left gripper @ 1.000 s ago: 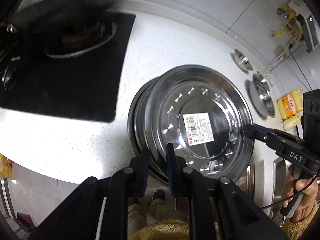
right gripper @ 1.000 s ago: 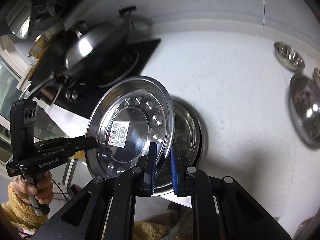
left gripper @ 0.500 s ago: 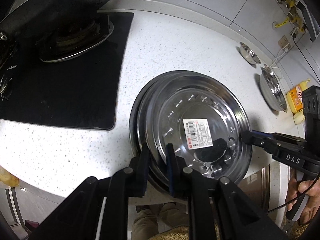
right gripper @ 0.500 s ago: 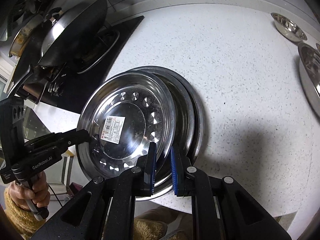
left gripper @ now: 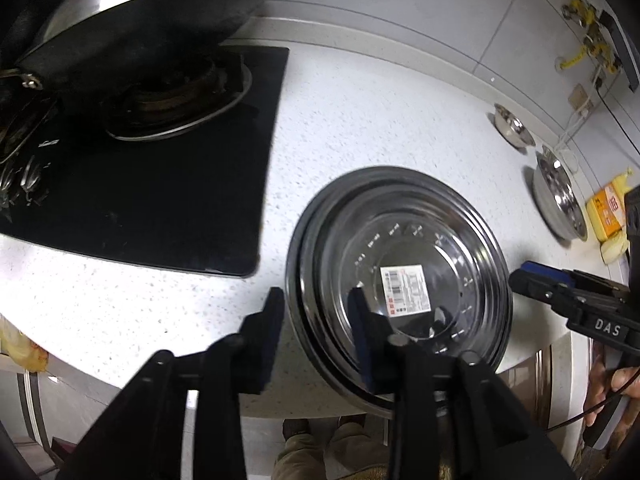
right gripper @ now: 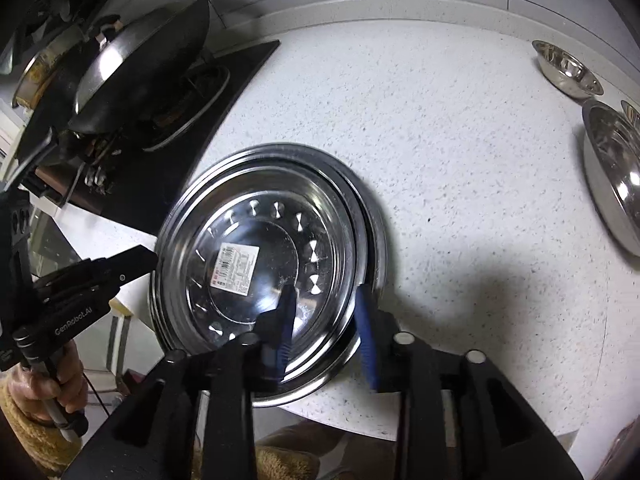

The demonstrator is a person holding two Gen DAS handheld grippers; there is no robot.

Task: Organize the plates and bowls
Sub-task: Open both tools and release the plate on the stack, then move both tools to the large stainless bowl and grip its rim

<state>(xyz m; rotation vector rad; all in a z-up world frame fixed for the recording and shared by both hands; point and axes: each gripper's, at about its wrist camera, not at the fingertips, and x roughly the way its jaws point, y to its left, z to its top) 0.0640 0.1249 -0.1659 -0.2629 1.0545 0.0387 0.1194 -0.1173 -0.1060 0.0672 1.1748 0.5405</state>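
A stack of steel plates (left gripper: 416,240) lies on the white counter near its front edge; the top plate carries a white barcode sticker (left gripper: 406,289). The stack also shows in the right wrist view (right gripper: 276,216). My left gripper (left gripper: 316,304) is open, its fingers astride the stack's left rim. My right gripper (right gripper: 326,308) is open, its fingers astride the stack's right rim. Each gripper shows in the other's view, the right one (left gripper: 532,280) and the left one (right gripper: 132,264). A small steel bowl (right gripper: 568,68) and a larger steel bowl (right gripper: 616,184) sit at the far right.
A black hob (left gripper: 160,200) with a large wok (left gripper: 132,20) lies left of the stack. The counter's front edge (left gripper: 120,360) runs close under the stack. A yellow packet (left gripper: 606,216) lies at the far right by the wall.
The top plate was tilted up and held by both grippers. It now lies flat on the stack, and both grippers have opened and let go of it.
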